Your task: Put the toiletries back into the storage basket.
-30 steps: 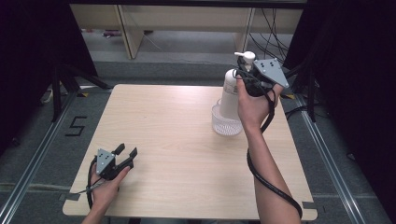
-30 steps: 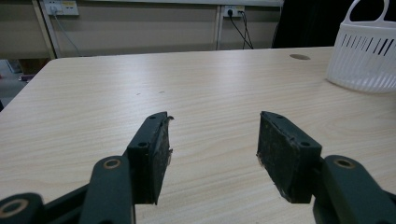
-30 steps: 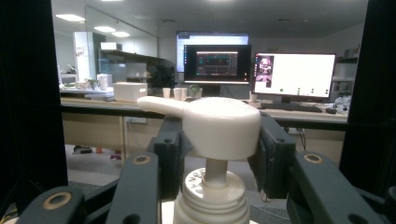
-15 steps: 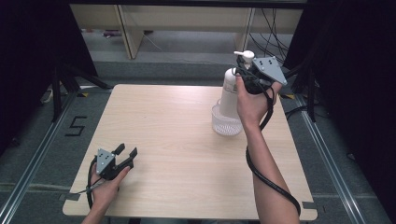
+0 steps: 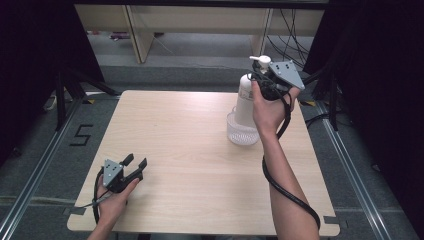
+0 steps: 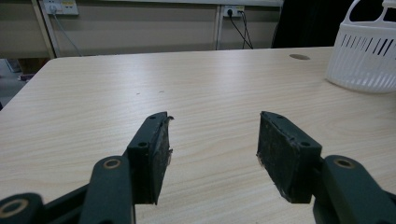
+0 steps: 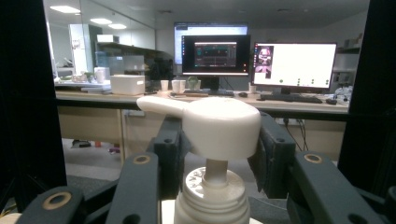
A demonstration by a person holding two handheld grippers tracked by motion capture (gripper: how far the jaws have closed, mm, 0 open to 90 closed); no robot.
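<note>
The left gripper (image 5: pixel 135 166) rested at the near left of the table (image 5: pixel 190 150), jaws apart with nothing between them. Far off to its right stood a white slotted basket (image 5: pixel 242 132), and in it a white pump bottle (image 5: pixel 246 100) stood upright. Since the earlier frames little had shifted — basket, bottle and both hands sat much as before. The right gripper (image 7: pixel 219 149), above the basket, stood half open, its jaws clamped on either side of the bottle's pump head (image 7: pixel 219 123).

high view: above, looking forward and down on bench (image 5: pixel 200 150) | left gripper view: low, near bench, facing basket (image 6: pixel 366 56) | right gripper view: close on pump bottle (image 7: pixel 212 140), facing monitors (image 7: pixel 294 65) | shared: basket (image 5: pixel 242 132), bottle (image 5: pixel 246 97)
</note>
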